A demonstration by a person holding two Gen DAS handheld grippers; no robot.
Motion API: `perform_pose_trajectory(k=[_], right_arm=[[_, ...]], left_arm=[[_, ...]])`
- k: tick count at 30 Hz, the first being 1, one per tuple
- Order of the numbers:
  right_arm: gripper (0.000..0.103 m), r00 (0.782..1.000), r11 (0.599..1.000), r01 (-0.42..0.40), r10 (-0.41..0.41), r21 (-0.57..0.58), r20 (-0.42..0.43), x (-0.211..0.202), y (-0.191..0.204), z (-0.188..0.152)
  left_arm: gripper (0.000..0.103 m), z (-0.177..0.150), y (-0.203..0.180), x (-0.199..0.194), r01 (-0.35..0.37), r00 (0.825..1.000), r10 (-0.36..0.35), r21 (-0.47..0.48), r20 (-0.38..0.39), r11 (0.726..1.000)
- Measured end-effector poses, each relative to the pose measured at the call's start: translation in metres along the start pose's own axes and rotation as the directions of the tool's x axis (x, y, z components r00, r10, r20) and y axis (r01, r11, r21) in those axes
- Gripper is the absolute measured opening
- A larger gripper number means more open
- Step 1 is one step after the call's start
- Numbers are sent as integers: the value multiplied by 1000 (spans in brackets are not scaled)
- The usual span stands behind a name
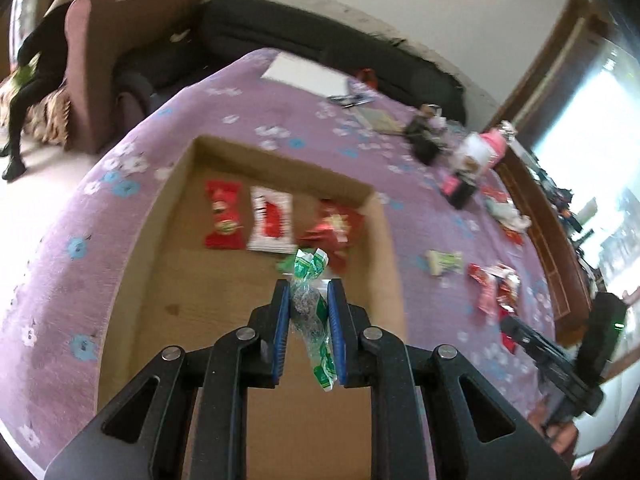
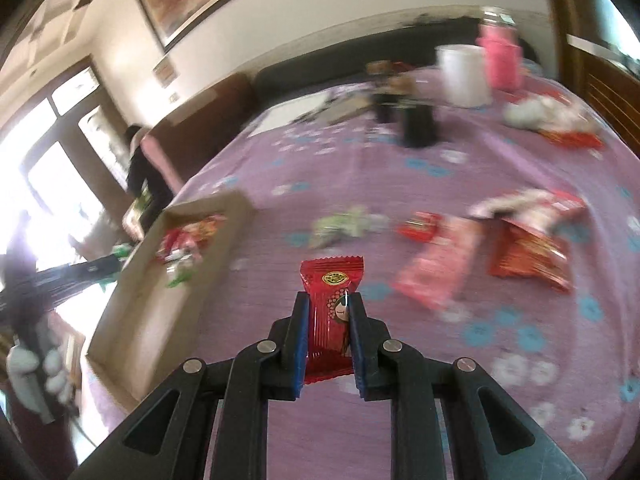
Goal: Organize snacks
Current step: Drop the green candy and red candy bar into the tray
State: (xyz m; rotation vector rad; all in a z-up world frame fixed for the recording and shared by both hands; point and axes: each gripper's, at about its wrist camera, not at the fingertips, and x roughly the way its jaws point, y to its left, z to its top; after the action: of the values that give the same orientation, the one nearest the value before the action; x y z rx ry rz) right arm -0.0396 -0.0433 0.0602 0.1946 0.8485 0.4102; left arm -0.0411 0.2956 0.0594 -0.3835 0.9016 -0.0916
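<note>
Left wrist view: left gripper pinches green wrapper, long axis along the fingers, above cardboard box floor at frame centre.
Right wrist view: right gripper pinches red packet, upright; box lies left of frame, left hand nearer.

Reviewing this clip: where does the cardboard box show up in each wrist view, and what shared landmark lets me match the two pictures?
Left wrist: the cardboard box fills the centre and lower left, directly under the left gripper, with snack packets inside.
Right wrist: it lies at the left, middle height, seen from its side.
Shared landmark: the pink bottle at the far side of the purple flowered cloth.
</note>
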Motion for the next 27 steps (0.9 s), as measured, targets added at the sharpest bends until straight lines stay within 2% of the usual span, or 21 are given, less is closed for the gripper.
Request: perform_pose_trajectory(k=[6,11,15,18,20,22,25,27], right_arm=[[18,993,988,-88,78,-124,-83,34,83,17],[18,986,966,-107,73,-237,-149,73,147,17],[18,979,948,-104,44,-300,-199,109,185,7],[22,982,934,-80,12,-349,-191,124,201,-1],[30,980,930,-85,14,-357,-197,128,205,-1],[36,981,937,-108,47,-333,-188,118,200,1],[40,988,948,-111,73,-299,-136,92,182,12],[44,994,958,-82,59,-274,-90,75,163,24]], left_arm=[[16,8,22,29,-50,997,48,-27,-56,998],[16,15,34,41,-96,993,92,-41,-77,995],[18,16,44,42,-100,991,91,-84,-98,991],[25,14,50,35,-94,990,80,-120,-113,988],[26,12,51,27,-85,993,73,-128,-94,988],[26,10,51,13,-89,995,82,-127,-61,988],[26,2,49,-12,-75,997,76,-140,3,987],[40,-8,43,-31,-43,998,50,-137,45,990]])
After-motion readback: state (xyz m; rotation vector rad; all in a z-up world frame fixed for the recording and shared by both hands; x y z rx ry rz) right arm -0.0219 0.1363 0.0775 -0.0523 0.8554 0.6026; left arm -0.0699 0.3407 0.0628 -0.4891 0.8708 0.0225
